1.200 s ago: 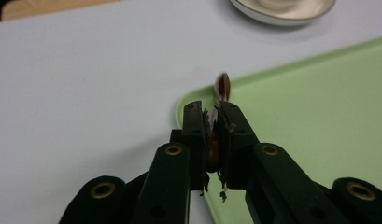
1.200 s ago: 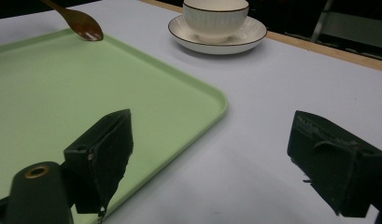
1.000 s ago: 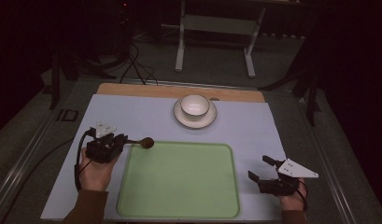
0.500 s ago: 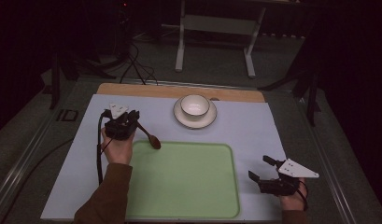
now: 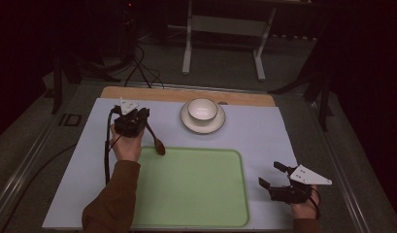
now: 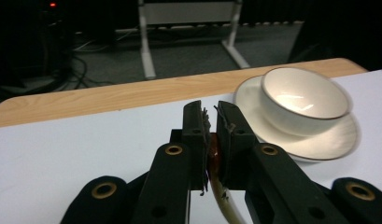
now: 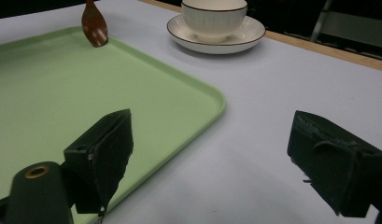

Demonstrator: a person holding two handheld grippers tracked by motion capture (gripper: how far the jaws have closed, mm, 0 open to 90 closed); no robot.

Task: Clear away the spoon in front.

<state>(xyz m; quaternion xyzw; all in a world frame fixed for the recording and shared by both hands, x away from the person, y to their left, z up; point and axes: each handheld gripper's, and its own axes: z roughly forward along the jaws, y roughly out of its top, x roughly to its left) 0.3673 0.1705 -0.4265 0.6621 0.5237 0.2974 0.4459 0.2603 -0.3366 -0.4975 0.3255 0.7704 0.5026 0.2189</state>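
Observation:
My left gripper (image 5: pixel 142 113) is shut on the handle of a brown wooden spoon (image 5: pixel 157 144), and its jaws have just closed a little tighter. The spoon hangs bowl-down over the far left corner of the green tray (image 5: pixel 196 194). In the left gripper view the handle (image 6: pixel 214 157) sits pinched between the black jaws (image 6: pixel 211 112), which point toward a white bowl (image 6: pixel 304 95) on its saucer (image 6: pixel 272 140). My right gripper (image 5: pixel 274 175) rests open and empty right of the tray, jaws wide apart (image 7: pixel 212 140). From there the spoon (image 7: pixel 95 23) shows over the tray's far rim.
The white bowl (image 5: pixel 202 109) and saucer (image 5: pixel 206 126) stand at the back middle of the pale mat (image 5: pixel 269 141). A wooden board edge (image 5: pixel 244 98) runs behind them. A white metal stand (image 5: pixel 189 43) and cables lie on the floor beyond the table.
The left hand has carried the spoon away from the tray's left side, back and to the right toward the bowl. The spoon has swung from level to hanging down. The right gripper has stayed still.

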